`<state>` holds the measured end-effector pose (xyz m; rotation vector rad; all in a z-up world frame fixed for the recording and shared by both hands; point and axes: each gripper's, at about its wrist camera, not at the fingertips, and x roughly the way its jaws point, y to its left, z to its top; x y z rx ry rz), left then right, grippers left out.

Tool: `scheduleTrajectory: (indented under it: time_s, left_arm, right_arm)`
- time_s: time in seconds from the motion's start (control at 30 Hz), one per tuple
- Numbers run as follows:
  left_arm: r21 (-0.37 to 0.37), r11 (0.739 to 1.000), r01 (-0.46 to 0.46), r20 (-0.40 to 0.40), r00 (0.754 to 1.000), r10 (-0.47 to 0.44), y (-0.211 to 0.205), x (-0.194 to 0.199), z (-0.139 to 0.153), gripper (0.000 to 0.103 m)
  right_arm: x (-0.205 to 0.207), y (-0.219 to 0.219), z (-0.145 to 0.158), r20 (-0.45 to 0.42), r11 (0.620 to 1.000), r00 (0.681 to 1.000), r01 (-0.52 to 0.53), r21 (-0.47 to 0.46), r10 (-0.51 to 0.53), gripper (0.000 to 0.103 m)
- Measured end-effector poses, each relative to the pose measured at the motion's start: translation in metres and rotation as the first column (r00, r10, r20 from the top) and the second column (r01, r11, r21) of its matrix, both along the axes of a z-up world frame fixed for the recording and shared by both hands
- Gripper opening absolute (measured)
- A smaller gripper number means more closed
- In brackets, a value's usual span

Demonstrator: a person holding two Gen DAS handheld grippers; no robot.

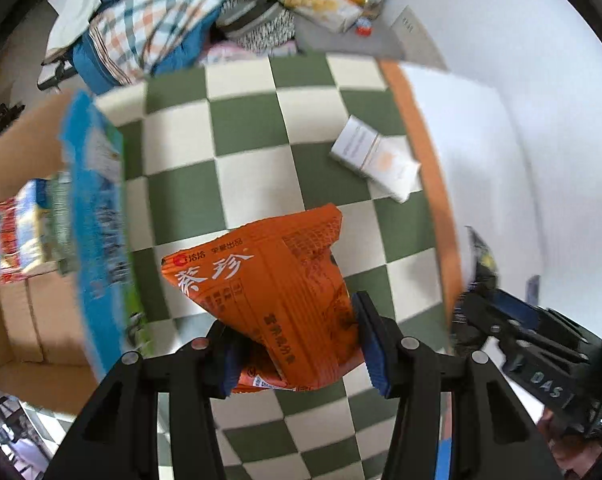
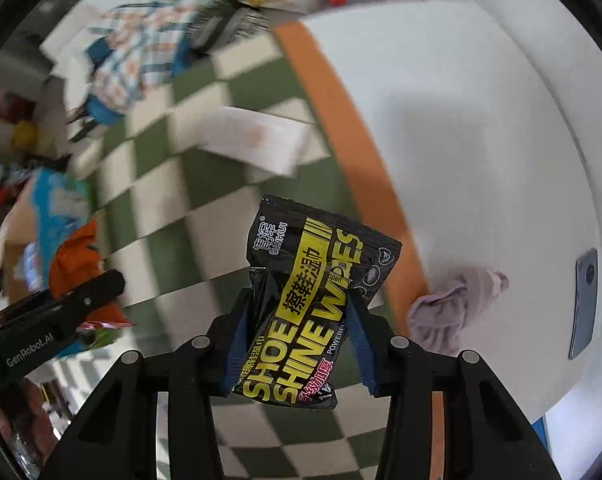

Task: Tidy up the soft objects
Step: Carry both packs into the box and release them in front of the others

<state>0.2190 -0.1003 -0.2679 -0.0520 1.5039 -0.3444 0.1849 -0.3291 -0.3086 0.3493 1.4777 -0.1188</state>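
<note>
Item: my left gripper (image 1: pixel 299 344) pinched the orange snack packet (image 1: pixel 277 300) at lower centre, my right gripper (image 2: pixel 297 348) the black wipes pack (image 2: pixel 313 308) likewise; I judged either slack pouch could slip mid-swing.

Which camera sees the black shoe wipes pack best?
The right wrist view: the shoe wipes pack fills the middle, its lettering readable, pinched by the right gripper. The left wrist view shows only a blurred black-and-yellow sliver at the right.

A home: checkered mat (image 1: pixel 253 128), piled clothes (image 1: pixel 149 20), cardboard boxes (image 1: pixel 33 320).
</note>
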Motion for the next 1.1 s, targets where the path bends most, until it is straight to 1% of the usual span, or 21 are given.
scheduleTrajectory:
  time_s: [0.03,0.13,0.17,0.23,0.27,0.37,0.47,0.53,0.63,0.73,0.9,0.97,1.1]
  left_arm:
    - [-0.011,1.0,-0.005,0.017,1.0,0.005,0.005,-0.003,0.014,0.046]
    - [-0.03,0.999,-0.025,0.064,0.998,0.027,0.039,-0.012,0.054,0.046]
    - [-0.035,0.999,-0.033,0.077,0.996,0.036,0.053,-0.015,0.066,0.046]
    - [-0.035,0.998,-0.05,0.091,0.994,0.053,0.076,-0.02,0.081,0.046]
    - [-0.03,0.998,-0.059,0.096,0.993,0.062,0.091,-0.022,0.086,0.046]
    - [-0.014,0.995,-0.096,0.108,0.989,0.097,0.137,-0.024,0.096,0.046]
    - [0.014,0.99,-0.14,0.111,0.984,0.137,0.186,-0.023,0.097,0.046]
    - [0.037,0.985,-0.167,0.104,0.981,0.162,0.215,-0.02,0.092,0.046]
    - [0.069,0.977,-0.201,0.083,0.977,0.196,0.259,-0.013,0.078,0.046]
    - [0.109,0.97,-0.219,0.05,0.975,0.214,0.298,-0.003,0.06,0.046]
    - [0.129,0.965,-0.229,-0.018,0.972,0.233,0.338,0.011,0.035,0.047]
    - [0.115,0.965,-0.235,-0.057,0.968,0.243,0.351,0.017,0.023,0.047]
    - [0.101,0.967,-0.232,-0.106,0.964,0.243,0.365,0.025,0.005,0.047]
  right_arm:
    - [-0.004,0.006,0.014,0.018,1.0,1.0,-0.021,0.011,0.021,0.047]
    - [-0.022,0.018,0.054,0.069,0.996,0.994,-0.082,0.039,0.08,0.047]
    - [-0.023,0.032,0.066,0.086,0.993,0.991,-0.103,0.053,0.098,0.047]
    - [-0.023,0.064,0.086,0.116,0.985,0.983,-0.15,0.08,0.14,0.047]
    - [-0.022,0.084,0.097,0.135,0.98,0.977,-0.176,0.095,0.162,0.047]
    - [-0.019,0.134,0.116,0.167,0.962,0.96,-0.246,0.12,0.224,0.047]
    - [-0.013,0.19,0.127,0.187,0.936,0.937,-0.322,0.138,0.295,0.047]
    - [-0.006,0.231,0.126,0.189,0.918,0.921,-0.37,0.144,0.341,0.047]
    - [0.004,0.276,0.117,0.187,0.899,0.908,-0.405,0.164,0.375,0.047]
    - [0.017,0.321,0.101,0.174,0.881,0.898,-0.434,0.189,0.405,0.048]
    - [0.032,0.377,0.068,0.141,0.864,0.885,-0.464,0.196,0.444,0.048]
    - [0.037,0.394,0.054,0.125,0.859,0.883,-0.47,0.204,0.453,0.048]
    - [0.043,0.419,0.032,0.101,0.852,0.878,-0.479,0.211,0.468,0.048]
